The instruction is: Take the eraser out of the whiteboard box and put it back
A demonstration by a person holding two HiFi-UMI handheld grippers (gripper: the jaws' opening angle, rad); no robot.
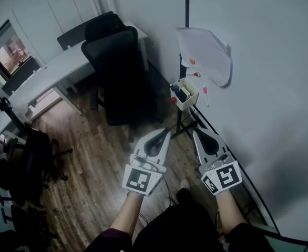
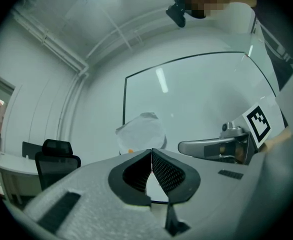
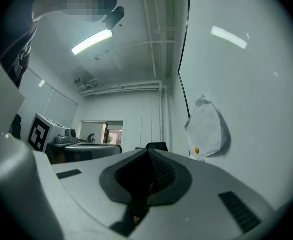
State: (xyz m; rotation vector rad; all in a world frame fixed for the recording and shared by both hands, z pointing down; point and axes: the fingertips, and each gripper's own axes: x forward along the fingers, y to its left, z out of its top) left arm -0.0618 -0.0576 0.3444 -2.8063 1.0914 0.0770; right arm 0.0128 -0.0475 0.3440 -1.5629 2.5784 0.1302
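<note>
- Wooden floor (image 1: 101, 156) fills the lower left, a black chair (image 1: 120, 62) sits upper centre, and a whiteboard (image 1: 259, 88) covers the right side. Where are our tongs?
- We hold them side by side at lower centre, tips toward the white box (image 1: 190, 102) at the board's lower edge. The left gripper (image 1: 167, 132) and the right gripper (image 1: 195, 132) are both pinched closed and empty.
- And the eraser?
- Dark items stand in the box. We judge the eraser is among them, untouched. We are near the box but apart from it, so closed jaws suit the approach.
</note>
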